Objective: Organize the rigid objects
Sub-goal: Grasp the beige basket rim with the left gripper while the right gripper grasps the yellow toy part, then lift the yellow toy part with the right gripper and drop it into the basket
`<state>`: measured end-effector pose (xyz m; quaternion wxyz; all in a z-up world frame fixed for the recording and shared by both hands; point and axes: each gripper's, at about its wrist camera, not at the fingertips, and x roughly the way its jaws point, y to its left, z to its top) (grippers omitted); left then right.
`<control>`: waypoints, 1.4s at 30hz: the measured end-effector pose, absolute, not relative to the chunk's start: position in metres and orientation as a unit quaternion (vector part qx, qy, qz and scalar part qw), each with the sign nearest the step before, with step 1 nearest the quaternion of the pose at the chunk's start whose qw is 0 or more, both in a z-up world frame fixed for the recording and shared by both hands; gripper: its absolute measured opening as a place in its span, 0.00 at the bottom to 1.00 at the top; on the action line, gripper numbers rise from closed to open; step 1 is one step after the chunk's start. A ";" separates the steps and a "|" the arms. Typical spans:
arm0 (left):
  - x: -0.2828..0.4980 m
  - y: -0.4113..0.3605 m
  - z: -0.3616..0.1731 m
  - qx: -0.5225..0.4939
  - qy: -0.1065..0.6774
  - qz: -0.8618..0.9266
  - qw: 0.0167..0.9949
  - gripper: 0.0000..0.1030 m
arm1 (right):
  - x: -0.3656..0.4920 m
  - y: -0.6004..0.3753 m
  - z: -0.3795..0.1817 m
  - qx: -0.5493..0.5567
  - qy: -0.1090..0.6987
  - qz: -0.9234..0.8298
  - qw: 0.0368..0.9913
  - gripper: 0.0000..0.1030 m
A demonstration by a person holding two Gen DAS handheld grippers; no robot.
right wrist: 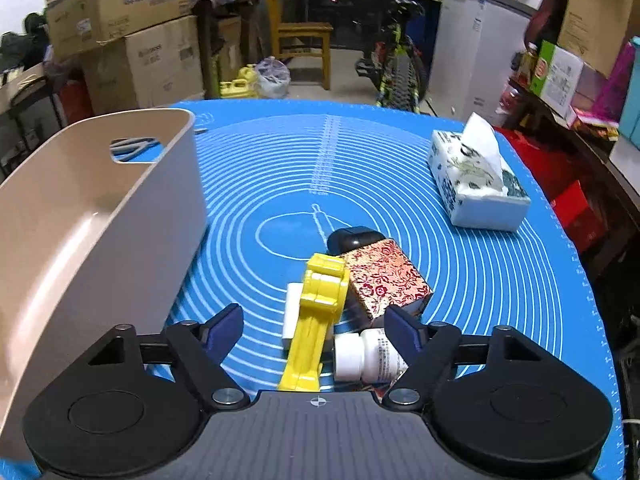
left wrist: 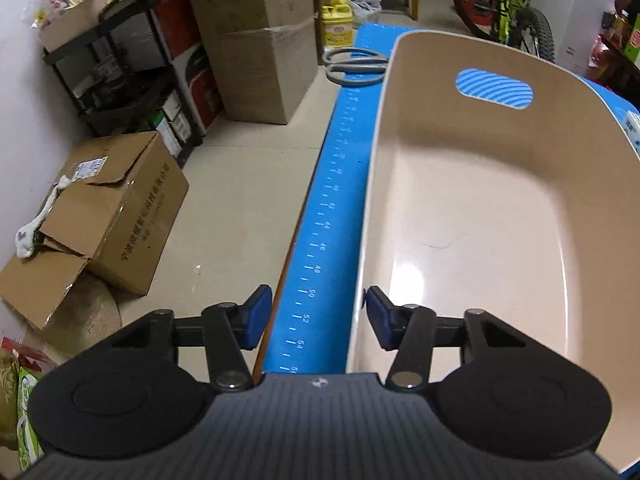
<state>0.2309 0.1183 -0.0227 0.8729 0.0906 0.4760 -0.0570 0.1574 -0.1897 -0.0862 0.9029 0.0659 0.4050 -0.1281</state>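
The left tool (left wrist: 316, 316) straddles the near wall of an empty beige bin (left wrist: 460, 208) on a blue table mat (left wrist: 320, 216), jaws partly apart, pads not pressing. The right tool (right wrist: 316, 328), jaws wide, brackets a yellow clip (right wrist: 316, 312) without gripping, beside a patterned box (right wrist: 384, 276) and white bottle (right wrist: 368, 356).

A yellow tool (right wrist: 316, 320) hides most of a white block (right wrist: 291, 314); a patterned box (right wrist: 384, 276) covers part of the black object (right wrist: 352, 240) at its eleven o'clock. The beige basket (left wrist: 472, 208) runs off frame at four o'clock and screens the scissors' blades (left wrist: 352, 66).
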 end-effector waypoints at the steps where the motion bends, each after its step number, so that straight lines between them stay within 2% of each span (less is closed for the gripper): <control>1: 0.230 0.118 -0.024 0.090 0.479 -0.063 0.871 0.45 | 0.160 -0.191 -0.088 0.067 0.406 -0.133 0.902 0.75; 2: 0.231 0.119 -0.024 0.087 0.482 -0.067 0.869 0.42 | 0.161 -0.193 -0.090 0.067 0.408 -0.137 0.900 0.73; 4: 0.230 0.122 -0.023 0.073 0.488 -0.077 0.866 0.30 | 0.165 -0.196 -0.094 0.069 0.411 -0.145 0.897 0.70; 14: 0.224 0.116 -0.014 0.080 0.477 -0.085 0.871 0.17 | 0.176 -0.202 -0.104 0.061 0.407 -0.171 0.895 0.58; 16: 0.223 0.115 -0.013 0.078 0.477 -0.089 0.871 0.10 | 0.176 -0.201 -0.105 0.052 0.405 -0.176 0.896 0.54; 17: 0.222 0.114 -0.013 0.081 0.476 -0.087 0.871 0.11 | 0.177 -0.200 -0.105 0.049 0.404 -0.175 0.897 0.52; 19: 0.222 0.113 -0.013 0.084 0.475 -0.086 0.872 0.11 | 0.175 -0.197 -0.103 0.047 0.398 -0.159 0.902 0.39; 20: 0.221 0.113 -0.013 0.082 0.475 -0.085 0.872 0.11 | 0.176 -0.196 -0.102 0.048 0.400 -0.156 0.902 0.36; 42: 0.220 0.110 -0.014 0.086 0.476 -0.079 0.872 0.11 | 0.146 -0.202 -0.046 0.095 0.325 -0.161 0.927 0.32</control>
